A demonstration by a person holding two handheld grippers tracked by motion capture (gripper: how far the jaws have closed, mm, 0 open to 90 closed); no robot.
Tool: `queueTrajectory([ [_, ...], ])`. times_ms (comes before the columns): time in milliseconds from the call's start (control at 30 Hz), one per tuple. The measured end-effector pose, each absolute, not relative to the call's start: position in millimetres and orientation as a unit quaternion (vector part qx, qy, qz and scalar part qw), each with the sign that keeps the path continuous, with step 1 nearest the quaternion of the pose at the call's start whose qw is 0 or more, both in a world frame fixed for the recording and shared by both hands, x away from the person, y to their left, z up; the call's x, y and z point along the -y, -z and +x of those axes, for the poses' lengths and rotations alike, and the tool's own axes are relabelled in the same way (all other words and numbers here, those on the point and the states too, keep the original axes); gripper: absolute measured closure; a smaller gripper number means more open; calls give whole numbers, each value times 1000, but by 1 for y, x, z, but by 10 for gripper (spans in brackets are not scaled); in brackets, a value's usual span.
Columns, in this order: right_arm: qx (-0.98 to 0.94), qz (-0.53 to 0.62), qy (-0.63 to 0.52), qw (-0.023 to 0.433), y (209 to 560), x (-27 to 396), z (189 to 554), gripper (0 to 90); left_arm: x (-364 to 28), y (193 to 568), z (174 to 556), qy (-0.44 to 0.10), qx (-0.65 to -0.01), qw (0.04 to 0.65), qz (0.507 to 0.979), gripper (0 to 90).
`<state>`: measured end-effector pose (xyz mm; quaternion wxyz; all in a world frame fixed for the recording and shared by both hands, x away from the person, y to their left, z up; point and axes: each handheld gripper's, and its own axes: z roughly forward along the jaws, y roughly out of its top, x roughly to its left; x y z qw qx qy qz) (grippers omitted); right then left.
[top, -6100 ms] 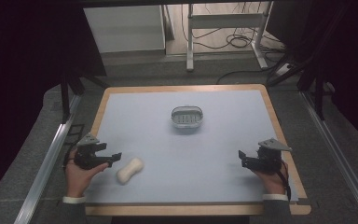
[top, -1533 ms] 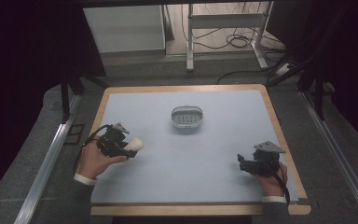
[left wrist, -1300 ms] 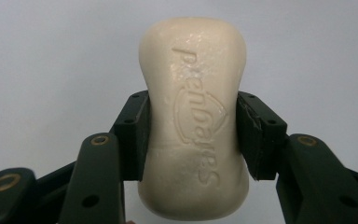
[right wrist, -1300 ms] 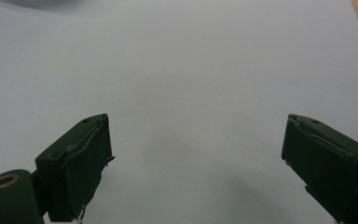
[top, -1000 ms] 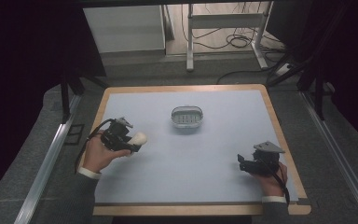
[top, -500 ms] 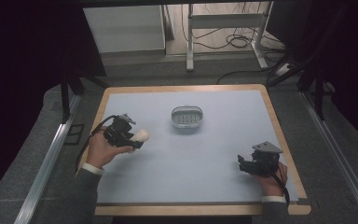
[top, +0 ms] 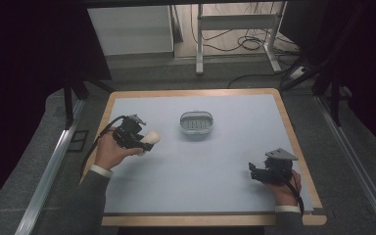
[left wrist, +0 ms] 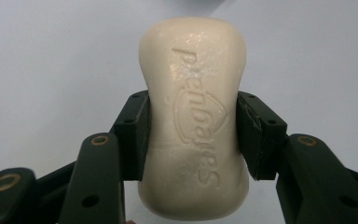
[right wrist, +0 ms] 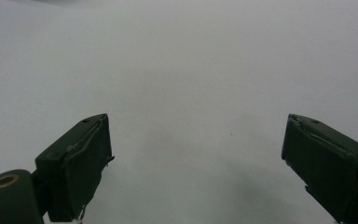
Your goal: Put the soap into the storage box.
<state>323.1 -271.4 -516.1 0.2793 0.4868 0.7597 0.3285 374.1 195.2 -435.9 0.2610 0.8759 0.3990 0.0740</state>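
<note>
While clamped across its waist, soap bar [left wrist: 193, 121] fills left tool [left wrist: 193, 135] | right tool [right wrist: 198, 154] jaws apart

My left gripper [left wrist: 192, 135] clamps a cream waisted bar of soap [left wrist: 194, 116] above the table's left, while my right gripper [right wrist: 196, 163] rests spread wide, near right.

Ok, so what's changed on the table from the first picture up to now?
The left gripper has closed on the bar of soap, which earlier lay loose on the mat beside it, and carried it forward and inward, toward the soap dish. The right gripper stayed open near the table's right edge, and the soap dish has not moved.
</note>
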Motion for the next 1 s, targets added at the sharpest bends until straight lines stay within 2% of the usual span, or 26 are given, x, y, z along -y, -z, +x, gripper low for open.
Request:
queueTrajectory([
  [367, -763, 487, -325, 275, 518, 271, 324, 80, -186, 432, 394, -74, -400, 267, 874, 495],
  [1000, -761, 488, -327, 276, 517, 271, 324, 80, -176, 427, 408, -72, -388, 271, 878, 495],
])
